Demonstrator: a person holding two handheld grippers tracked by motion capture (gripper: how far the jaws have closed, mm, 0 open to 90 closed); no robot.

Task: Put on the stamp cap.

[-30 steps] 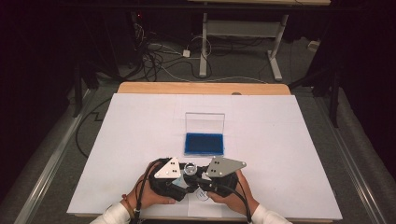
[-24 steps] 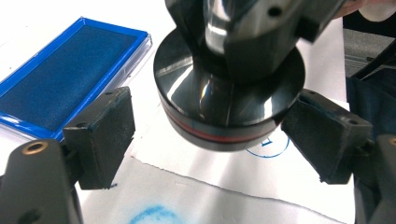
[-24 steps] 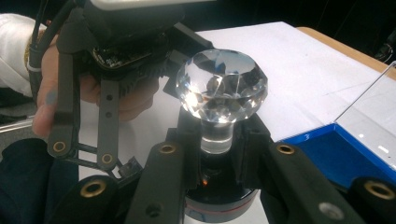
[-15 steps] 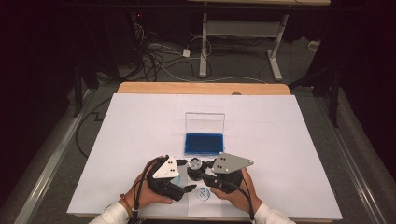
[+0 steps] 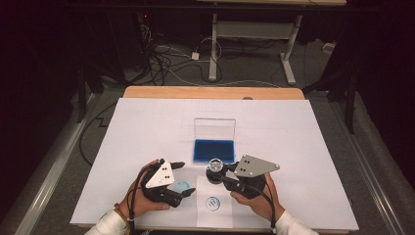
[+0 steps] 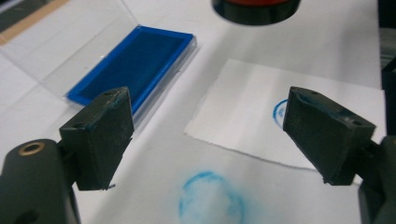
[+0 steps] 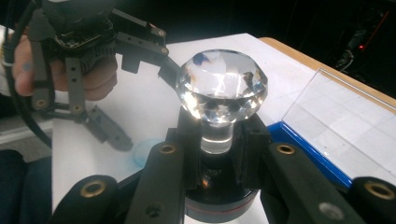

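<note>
The right gripper [image 5: 219, 176] has its jaws clamped on the clear stem of a stamp [image 7: 221, 91] with a faceted crystal knob, held upright just above the near edge of the blue ink pad [image 5: 214, 150], whose clear lid stands open behind it. The left gripper [image 5: 180, 179] hangs with jaws spread wide and empty, over a smeared blue ring [image 6: 211, 198] on the table [image 5: 303, 147], left of the paper slip [image 5: 212, 208]. The slip, nearer the person than the pad, already carries a round blue print [image 5: 212, 202]; its design is too small to read. I judge the stamp is heading for re-inking: lower it squarely onto the pad.
</note>
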